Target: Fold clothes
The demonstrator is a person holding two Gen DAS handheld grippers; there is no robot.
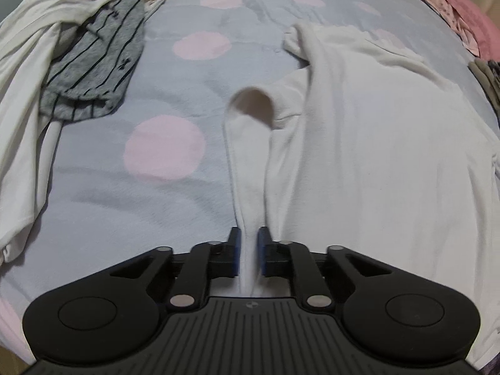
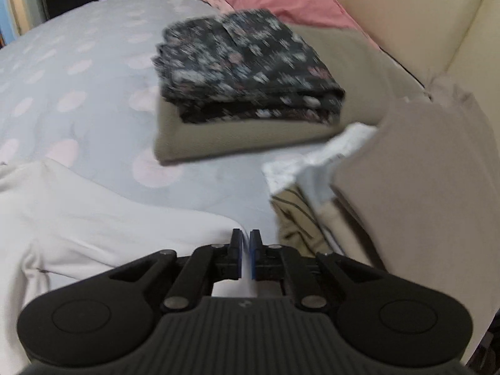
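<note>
grippers clamp white shirt (image 1: 359,143): left (image 1: 249,237) its sleeve, right (image 2: 246,239) its edge, near folded piles (image 2: 250,93).

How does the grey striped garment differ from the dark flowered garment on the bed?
The grey striped garment lies loose and crumpled, partly under a white garment; the dark flowered garment is folded into a neat block on top of a folded olive-beige piece. One has thin dark stripes on light grey, the other pale flowers on near-black. Both rest on the dotted bedspread.
</note>
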